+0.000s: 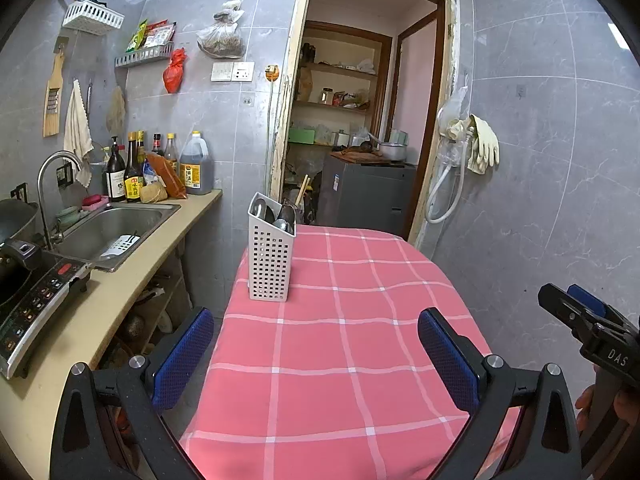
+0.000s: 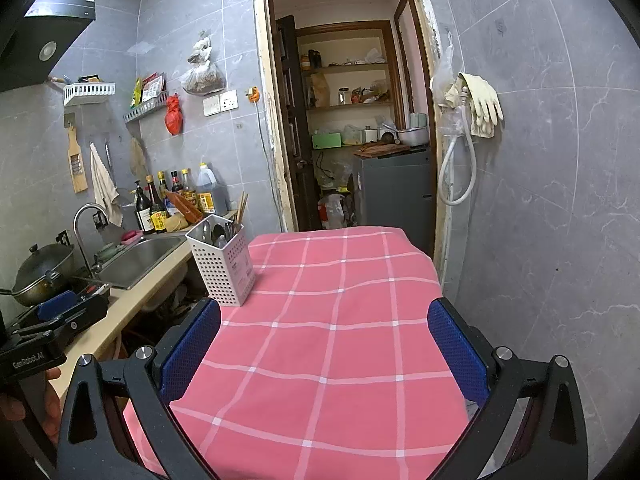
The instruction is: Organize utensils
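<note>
A white perforated utensil holder [image 1: 270,256] stands upright at the far left edge of the table with the pink checked cloth [image 1: 352,360]. Metal spoons [image 1: 276,216] and wooden chopsticks stick out of it. It also shows in the right wrist view [image 2: 222,264], with spoons [image 2: 218,234] inside. My left gripper [image 1: 316,320] is open and empty, held over the near part of the table. My right gripper [image 2: 325,312] is open and empty too, over the table's near part. The right gripper also shows at the right edge of the left wrist view [image 1: 576,308].
A counter on the left holds a steel sink [image 1: 108,232], an induction hob [image 1: 32,304], a wok [image 2: 42,272] and several sauce bottles [image 1: 132,172]. A doorway [image 1: 360,120] with a grey fridge lies beyond the table. Tiled wall with hung gloves [image 1: 480,144] is on the right.
</note>
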Action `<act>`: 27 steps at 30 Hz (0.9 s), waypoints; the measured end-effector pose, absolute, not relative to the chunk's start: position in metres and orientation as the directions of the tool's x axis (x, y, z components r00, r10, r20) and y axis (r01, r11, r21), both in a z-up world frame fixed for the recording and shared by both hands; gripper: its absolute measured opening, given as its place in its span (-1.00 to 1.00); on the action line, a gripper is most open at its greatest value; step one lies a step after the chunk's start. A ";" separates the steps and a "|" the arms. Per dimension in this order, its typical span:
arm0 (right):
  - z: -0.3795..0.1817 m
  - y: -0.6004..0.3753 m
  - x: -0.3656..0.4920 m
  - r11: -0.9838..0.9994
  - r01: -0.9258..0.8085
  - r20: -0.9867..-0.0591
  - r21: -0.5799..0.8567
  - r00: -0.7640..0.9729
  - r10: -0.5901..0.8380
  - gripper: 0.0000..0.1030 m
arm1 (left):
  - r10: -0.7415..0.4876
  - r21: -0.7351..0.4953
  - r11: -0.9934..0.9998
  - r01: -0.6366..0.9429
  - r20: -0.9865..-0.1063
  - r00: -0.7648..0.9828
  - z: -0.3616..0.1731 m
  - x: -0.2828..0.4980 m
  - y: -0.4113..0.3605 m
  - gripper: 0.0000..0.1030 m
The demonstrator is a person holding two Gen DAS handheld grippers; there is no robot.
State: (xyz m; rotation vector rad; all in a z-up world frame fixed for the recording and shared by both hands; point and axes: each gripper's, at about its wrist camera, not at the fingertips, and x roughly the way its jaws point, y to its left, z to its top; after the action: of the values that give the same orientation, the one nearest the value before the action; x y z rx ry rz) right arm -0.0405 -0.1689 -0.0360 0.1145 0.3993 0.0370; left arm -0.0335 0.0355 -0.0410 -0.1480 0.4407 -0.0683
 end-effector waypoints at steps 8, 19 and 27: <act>-0.035 -0.169 -0.040 0.993 -0.013 -0.386 0.118 0.921 0.058 0.98 | -0.097 -0.157 0.987 0.033 -0.419 0.903 -0.041 -0.034 0.037 0.99; -0.036 -0.169 -0.039 0.993 -0.012 -0.388 0.117 0.920 0.057 0.98 | -0.097 -0.155 0.987 0.034 -0.421 0.902 -0.041 -0.033 0.040 0.99; -0.036 -0.169 -0.040 0.993 -0.011 -0.388 0.120 0.920 0.057 0.98 | -0.097 -0.156 0.987 0.032 -0.424 0.900 -0.041 -0.034 0.044 0.99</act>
State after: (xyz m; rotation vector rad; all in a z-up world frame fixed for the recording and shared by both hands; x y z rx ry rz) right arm -0.0396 -0.1686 -0.0360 0.1163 0.4021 0.0348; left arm -0.0340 0.0439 -0.0410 -0.1467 0.4456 -0.0670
